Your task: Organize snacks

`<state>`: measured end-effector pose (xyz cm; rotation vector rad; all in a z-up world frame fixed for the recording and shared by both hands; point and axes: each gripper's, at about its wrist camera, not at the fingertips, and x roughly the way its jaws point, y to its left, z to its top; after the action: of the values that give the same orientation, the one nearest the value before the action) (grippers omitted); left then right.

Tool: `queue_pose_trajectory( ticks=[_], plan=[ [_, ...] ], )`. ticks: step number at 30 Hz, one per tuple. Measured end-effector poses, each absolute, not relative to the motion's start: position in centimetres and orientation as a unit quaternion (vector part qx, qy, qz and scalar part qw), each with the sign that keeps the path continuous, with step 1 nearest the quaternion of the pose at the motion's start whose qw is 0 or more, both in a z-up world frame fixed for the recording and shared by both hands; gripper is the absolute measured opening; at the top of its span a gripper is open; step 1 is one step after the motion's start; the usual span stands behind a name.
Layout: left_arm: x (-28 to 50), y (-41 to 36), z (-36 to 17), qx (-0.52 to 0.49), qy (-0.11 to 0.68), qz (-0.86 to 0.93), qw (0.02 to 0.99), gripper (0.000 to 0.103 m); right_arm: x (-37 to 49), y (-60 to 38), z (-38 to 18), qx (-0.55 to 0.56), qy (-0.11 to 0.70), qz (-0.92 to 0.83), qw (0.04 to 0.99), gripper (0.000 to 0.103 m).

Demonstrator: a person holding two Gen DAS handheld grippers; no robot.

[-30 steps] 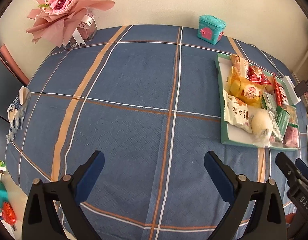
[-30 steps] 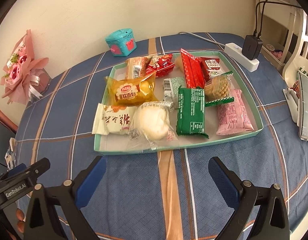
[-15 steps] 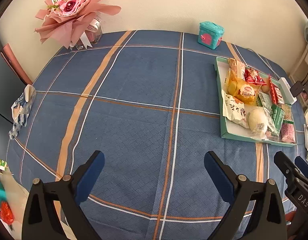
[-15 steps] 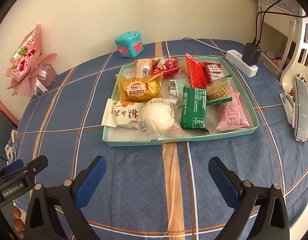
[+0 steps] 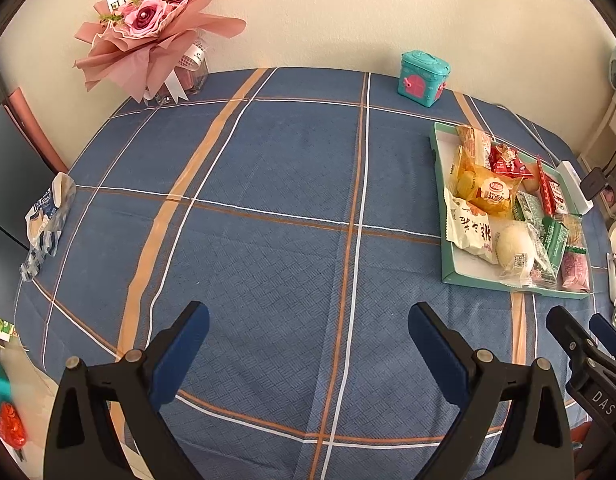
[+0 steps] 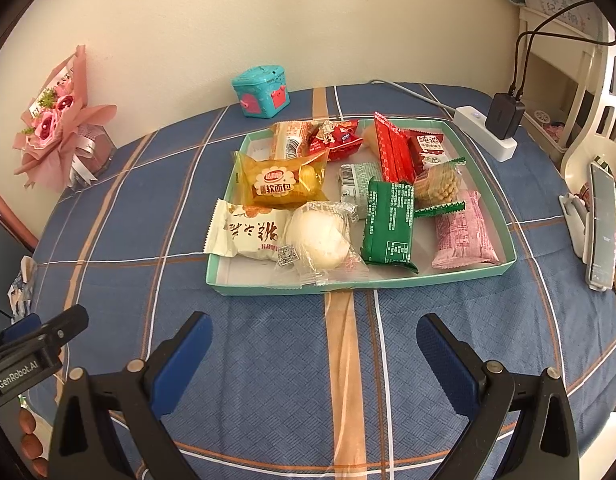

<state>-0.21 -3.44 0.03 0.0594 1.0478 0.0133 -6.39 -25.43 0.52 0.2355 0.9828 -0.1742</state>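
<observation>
Where right tongs (image 6: pixel 310 344) gape, snack tray (image 6: pixel 348 286) just ahead

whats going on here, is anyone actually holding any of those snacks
Not yet. A person holds a claw in each hand, and both the left claw and right claw hang open and empty above the blue plaid tablecloth. All the wrapped snacks sit in the teal tray, just beyond the right claw.
</observation>
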Motion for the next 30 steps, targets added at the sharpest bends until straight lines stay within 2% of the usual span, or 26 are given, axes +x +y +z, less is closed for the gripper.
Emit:
queue_pose_trajectory(
  ticks=[30],
  plan=[
    [-0.12, -3.48, 0.05, 0.026, 0.497, 0.019, 0.867, 0.1, -6.15, -25.24, 0.44, 0.101, 0.473, -0.079, 0.872, 0.103]
  ],
)
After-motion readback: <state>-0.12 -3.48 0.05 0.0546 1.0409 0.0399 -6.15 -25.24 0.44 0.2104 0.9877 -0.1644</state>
